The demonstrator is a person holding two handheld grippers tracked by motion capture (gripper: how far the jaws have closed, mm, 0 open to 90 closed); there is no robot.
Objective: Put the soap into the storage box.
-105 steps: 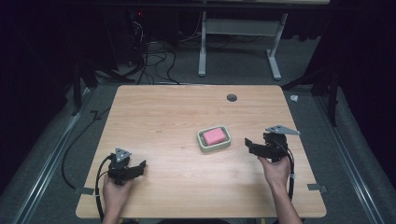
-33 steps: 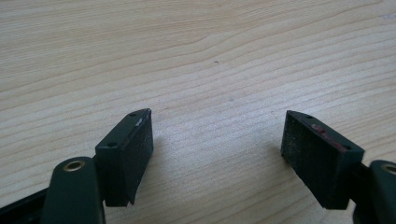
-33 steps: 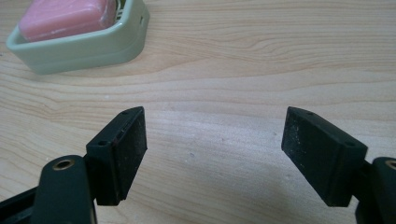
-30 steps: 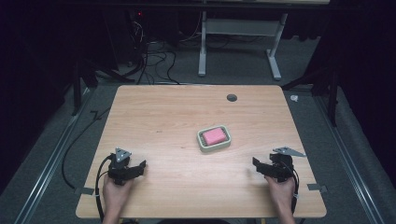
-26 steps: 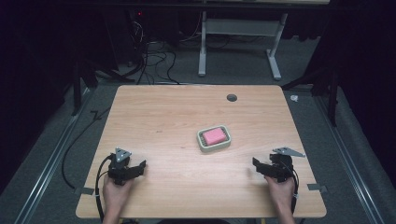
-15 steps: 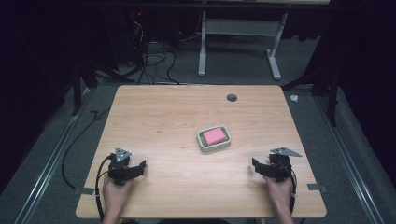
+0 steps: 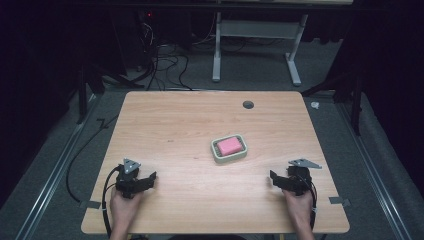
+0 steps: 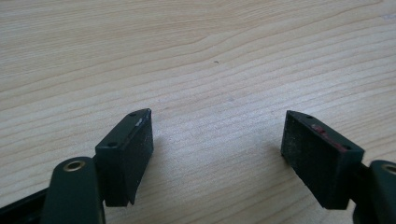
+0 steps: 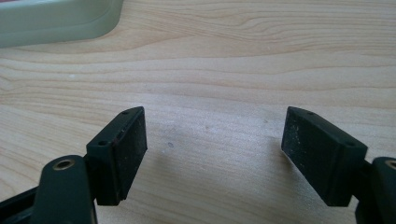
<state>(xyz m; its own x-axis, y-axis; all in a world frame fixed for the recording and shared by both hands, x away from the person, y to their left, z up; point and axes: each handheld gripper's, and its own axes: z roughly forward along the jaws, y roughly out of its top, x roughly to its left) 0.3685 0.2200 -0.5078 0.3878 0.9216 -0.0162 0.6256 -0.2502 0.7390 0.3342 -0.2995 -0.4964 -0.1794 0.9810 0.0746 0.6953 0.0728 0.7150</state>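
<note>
my left gripper point(image 8: 217, 158) rests with jaws spread, nothing between them but bare table point(image 7: 175, 125); it sits near the table's front-left corner. my right gripper point(image 9: 215, 156) is likewise spread and empty, near the front-right corner, aimed toward the pale green dish point(image 7: 229, 148). the dish, just right of the table's centre, cradles a pink block point(image 7: 229, 145). i judge both grippers parked clear of it, ready to reach.
</note>
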